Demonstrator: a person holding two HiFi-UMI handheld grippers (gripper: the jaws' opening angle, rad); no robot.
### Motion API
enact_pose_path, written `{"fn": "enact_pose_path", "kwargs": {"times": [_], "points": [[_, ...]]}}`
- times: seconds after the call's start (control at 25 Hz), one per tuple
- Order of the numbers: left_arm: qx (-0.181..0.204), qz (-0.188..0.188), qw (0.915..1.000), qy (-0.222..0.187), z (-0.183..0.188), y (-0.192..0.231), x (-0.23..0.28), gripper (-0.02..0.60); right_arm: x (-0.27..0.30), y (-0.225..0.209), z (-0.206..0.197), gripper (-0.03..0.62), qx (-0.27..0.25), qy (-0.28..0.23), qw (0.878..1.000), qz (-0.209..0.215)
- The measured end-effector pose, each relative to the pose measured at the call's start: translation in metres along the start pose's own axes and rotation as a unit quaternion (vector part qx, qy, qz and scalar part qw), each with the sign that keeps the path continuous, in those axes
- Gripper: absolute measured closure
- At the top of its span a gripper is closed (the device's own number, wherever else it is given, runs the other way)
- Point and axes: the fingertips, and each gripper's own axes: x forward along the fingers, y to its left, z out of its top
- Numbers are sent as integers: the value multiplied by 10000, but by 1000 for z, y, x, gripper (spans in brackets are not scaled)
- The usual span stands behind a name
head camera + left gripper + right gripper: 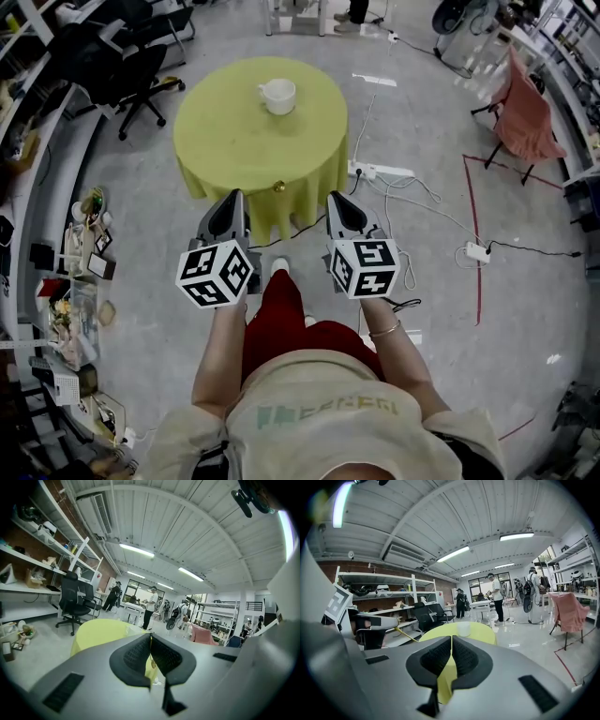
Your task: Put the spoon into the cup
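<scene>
A white cup point(277, 96) stands at the far side of a round table with a yellow-green cloth point(234, 131). A small gold object point(277, 187), possibly the spoon, lies at the table's near edge. My left gripper point(236, 195) and right gripper point(339, 197) hover side by side just short of that edge, both shut and empty. The gold piece lies between their tips. In the left gripper view the pads meet point(150, 634), and a gold sliver point(153, 663) shows through the slit below. In the right gripper view the gripper point(451, 637) points at the cup point(463, 628).
A black office chair point(141, 75) stands left of the table, with cluttered shelves point(66, 309) beyond. A power strip with cables point(380, 172) lies on the floor to the right. Farther right is a pink-draped chair point(525, 117). People stand in the distance point(151, 604).
</scene>
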Motion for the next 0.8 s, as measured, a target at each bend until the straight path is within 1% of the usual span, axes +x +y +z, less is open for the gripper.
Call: {"fn": "enact_pose_path", "kwargs": {"times": [0.36,0.8], "points": [[-102,43,9999,92,19,45,65,558,80,-3,16,557,19,135,9999,55],[-129,-146,9996,216,48,89,148,558,167,-15,39,557,134,202,9996,-149]]}}
